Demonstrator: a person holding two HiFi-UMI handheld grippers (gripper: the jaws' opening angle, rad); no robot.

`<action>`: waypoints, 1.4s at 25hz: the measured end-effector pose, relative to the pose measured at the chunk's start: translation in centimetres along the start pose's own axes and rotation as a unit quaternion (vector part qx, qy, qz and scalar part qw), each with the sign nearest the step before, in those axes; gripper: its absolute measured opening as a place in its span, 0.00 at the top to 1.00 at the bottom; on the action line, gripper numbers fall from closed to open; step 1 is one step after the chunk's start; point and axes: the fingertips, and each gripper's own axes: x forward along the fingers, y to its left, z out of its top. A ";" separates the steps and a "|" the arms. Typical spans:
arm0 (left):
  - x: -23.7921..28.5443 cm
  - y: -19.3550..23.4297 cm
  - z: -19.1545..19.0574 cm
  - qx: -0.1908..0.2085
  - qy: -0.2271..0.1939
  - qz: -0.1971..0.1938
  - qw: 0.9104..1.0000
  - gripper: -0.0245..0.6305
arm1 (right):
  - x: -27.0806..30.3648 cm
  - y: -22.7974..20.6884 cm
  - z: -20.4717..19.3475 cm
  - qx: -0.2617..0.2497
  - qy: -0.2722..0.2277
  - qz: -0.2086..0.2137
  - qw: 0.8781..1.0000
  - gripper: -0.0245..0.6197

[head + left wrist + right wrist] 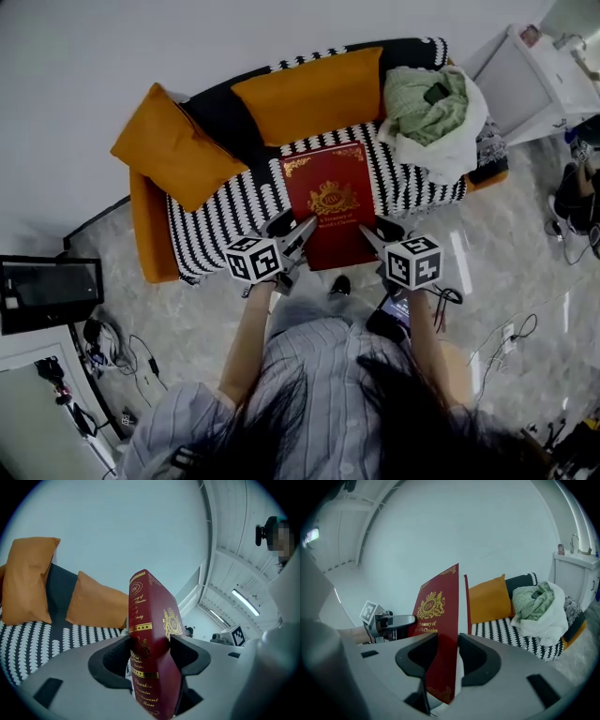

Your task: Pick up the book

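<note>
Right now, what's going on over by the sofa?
A person holds a gripper in each hand, both clamped on the dark red hardcover book with a gold crest: the left gripper at its spine, the right gripper at the opposite edge. The book hangs between them over the front of the black-and-white striped sofa seat, apparently lifted clear. Two orange cushions and a green-and-white cloth heap sit behind it.

Right hand-held gripper [448,654] clamping red book [436,611], sofa [511,631] behind.

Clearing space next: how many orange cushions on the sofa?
2. Left cushion at the sofa's left end; middle cushion against its backrest. The clothes pile could hide another.
</note>
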 end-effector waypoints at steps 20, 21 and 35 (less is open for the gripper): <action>-7.4 -0.9 -4.4 -0.018 -0.045 0.044 0.998 0.55 | -1.3 5.3 -4.5 -0.044 0.025 0.046 0.998 0.73; -7.5 -0.9 -4.4 -0.018 -0.045 0.045 0.998 0.55 | -1.3 5.4 -4.6 -0.044 0.026 0.046 0.998 0.73; -7.7 -1.2 -4.1 -0.012 -0.047 0.046 0.998 0.55 | -1.5 5.6 -4.4 -0.057 0.031 0.048 0.997 0.73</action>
